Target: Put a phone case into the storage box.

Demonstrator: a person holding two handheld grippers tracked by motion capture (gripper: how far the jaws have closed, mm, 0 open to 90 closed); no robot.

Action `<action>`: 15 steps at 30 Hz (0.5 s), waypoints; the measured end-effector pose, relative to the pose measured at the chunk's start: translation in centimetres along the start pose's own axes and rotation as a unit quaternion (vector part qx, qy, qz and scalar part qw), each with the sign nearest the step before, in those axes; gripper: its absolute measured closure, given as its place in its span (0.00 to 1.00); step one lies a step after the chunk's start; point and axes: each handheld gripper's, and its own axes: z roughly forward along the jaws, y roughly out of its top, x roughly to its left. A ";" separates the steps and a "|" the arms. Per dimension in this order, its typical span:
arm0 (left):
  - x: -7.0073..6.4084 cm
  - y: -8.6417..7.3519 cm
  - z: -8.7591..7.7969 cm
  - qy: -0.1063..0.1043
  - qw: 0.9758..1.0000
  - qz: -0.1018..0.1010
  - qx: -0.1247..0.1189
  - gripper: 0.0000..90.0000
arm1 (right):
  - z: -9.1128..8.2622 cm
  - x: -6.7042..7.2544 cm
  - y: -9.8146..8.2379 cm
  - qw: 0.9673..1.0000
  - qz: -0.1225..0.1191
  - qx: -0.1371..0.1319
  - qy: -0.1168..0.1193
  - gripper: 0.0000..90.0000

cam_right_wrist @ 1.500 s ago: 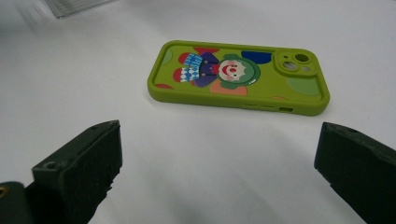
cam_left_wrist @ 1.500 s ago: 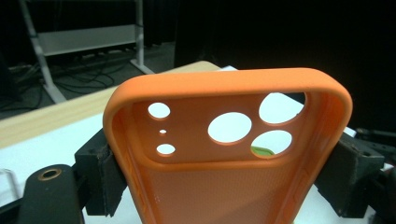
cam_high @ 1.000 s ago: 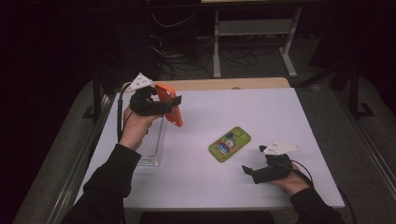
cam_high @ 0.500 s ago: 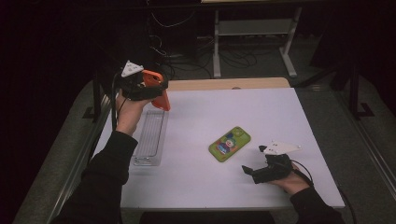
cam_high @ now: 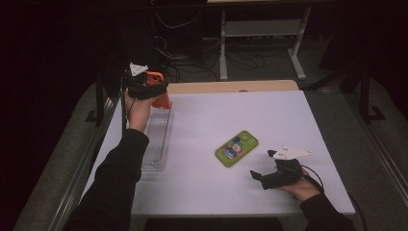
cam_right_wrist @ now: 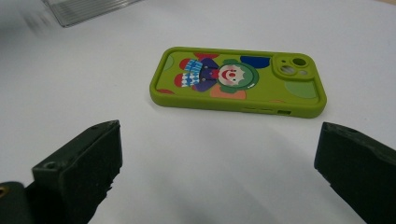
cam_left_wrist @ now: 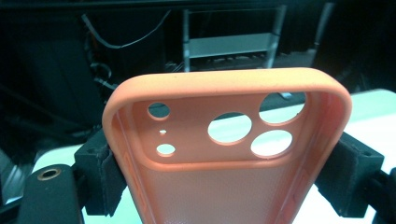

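Observation:
An orange phone case (cam_left_wrist: 229, 140) with camera cut-outs is clamped by its long sides between the jaws of my left gripper (cam_left_wrist: 224, 186). In the high view that left gripper (cam_high: 156, 89) holds the orange case (cam_high: 161, 98) in the air over the far end of a clear plastic tray (cam_high: 156, 139). A green phone (cam_high: 236, 147) in a clown-print case lies back up in the middle of the white table (cam_high: 202, 187). My right gripper (cam_high: 257, 174) rests near the front right, jaws wide apart, pointing at the green phone (cam_right_wrist: 238, 81) a short way ahead of it.
The clear tray runs along the table's left side, its corner (cam_right_wrist: 88, 9) also in the right gripper view. A wooden strip (cam_high: 231, 86) edges the far side of the table. Cables and a metal stand (cam_high: 262, 29) lie on the dark floor beyond.
My left gripper has carried the orange case away from the middle, toward the far left corner of the table, over the tray's far end. The right gripper and the green phone have stayed put.

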 end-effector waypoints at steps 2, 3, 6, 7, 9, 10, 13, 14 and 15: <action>0.3 -0.3 0.6 0.018 1.000 -0.002 0.004 0.17 | 0.0 0.0 0.0 1.000 0.003 0.000 0.000 0.00; 0.5 -0.4 0.8 0.019 1.000 -0.006 0.007 0.17 | -0.1 0.0 0.0 1.000 0.004 0.000 0.001 0.00; 0.7 -1.0 1.6 0.024 0.999 -0.019 0.012 0.17 | -0.1 0.0 0.0 1.000 0.003 -0.002 0.001 0.00; 0.7 -1.1 1.8 0.026 0.999 -0.021 0.016 0.17 | -0.1 0.0 0.0 1.000 0.003 -0.002 0.000 0.00; 0.7 -1.4 2.1 0.029 0.999 -0.020 0.017 0.17 | -0.2 0.0 0.0 1.000 0.003 -0.001 0.000 0.00; 0.8 -1.6 2.3 0.031 0.999 -0.018 0.020 0.17 | -0.2 0.0 -0.1 1.000 0.002 -0.001 0.000 0.00; 0.9 -2.3 2.9 0.043 0.999 -0.019 0.024 0.17 | -0.3 0.0 -0.1 1.000 0.004 -0.003 0.000 0.00; 0.9 -2.5 3.0 0.045 0.998 -0.021 0.024 0.17 | -0.3 0.0 -0.1 1.000 0.005 -0.003 -0.001 0.00; 0.9 -2.7 3.1 0.047 0.998 -0.020 0.027 0.17 | -0.3 0.0 -0.1 1.000 0.004 -0.003 -0.001 0.00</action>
